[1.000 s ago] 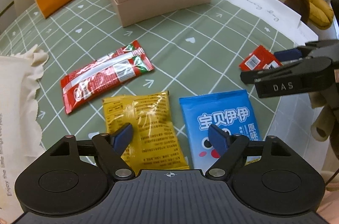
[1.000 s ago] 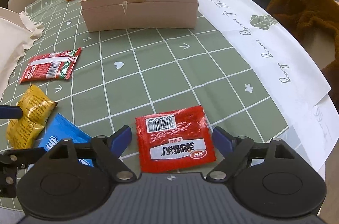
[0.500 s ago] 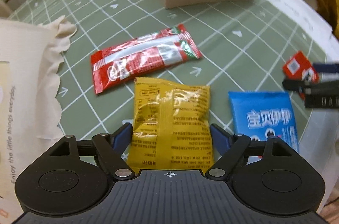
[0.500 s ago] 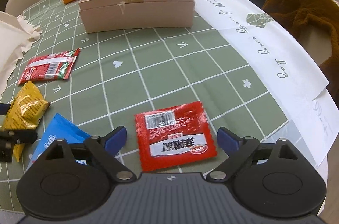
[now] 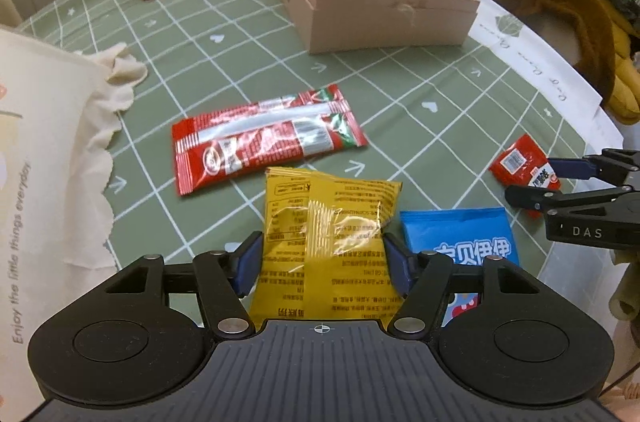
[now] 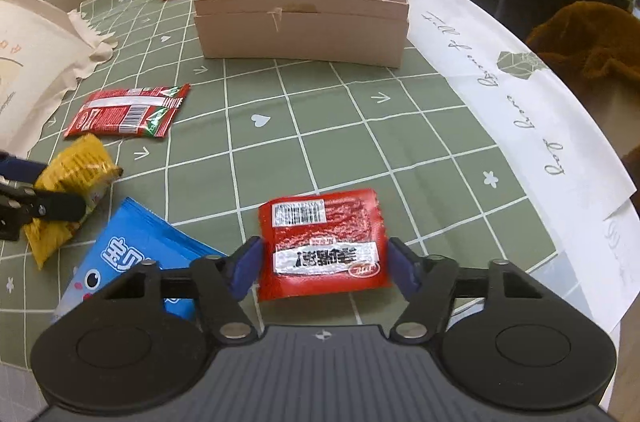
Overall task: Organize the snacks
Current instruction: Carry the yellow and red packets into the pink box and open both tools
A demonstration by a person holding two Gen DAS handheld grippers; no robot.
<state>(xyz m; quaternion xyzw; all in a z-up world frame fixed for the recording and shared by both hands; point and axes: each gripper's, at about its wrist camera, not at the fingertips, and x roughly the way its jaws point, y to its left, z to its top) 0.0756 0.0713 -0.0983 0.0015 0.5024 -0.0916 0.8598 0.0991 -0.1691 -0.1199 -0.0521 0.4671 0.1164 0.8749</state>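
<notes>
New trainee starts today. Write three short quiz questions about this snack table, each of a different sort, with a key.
1. True or false: the left gripper is closed on the yellow packet.
2. Which packet sits between the fingers of the right gripper? A) long red packet B) blue packet C) small red packet
3. Fill in: snacks already put away lie in the ____.

Key: 1 true; 2 C; 3 box.
</notes>
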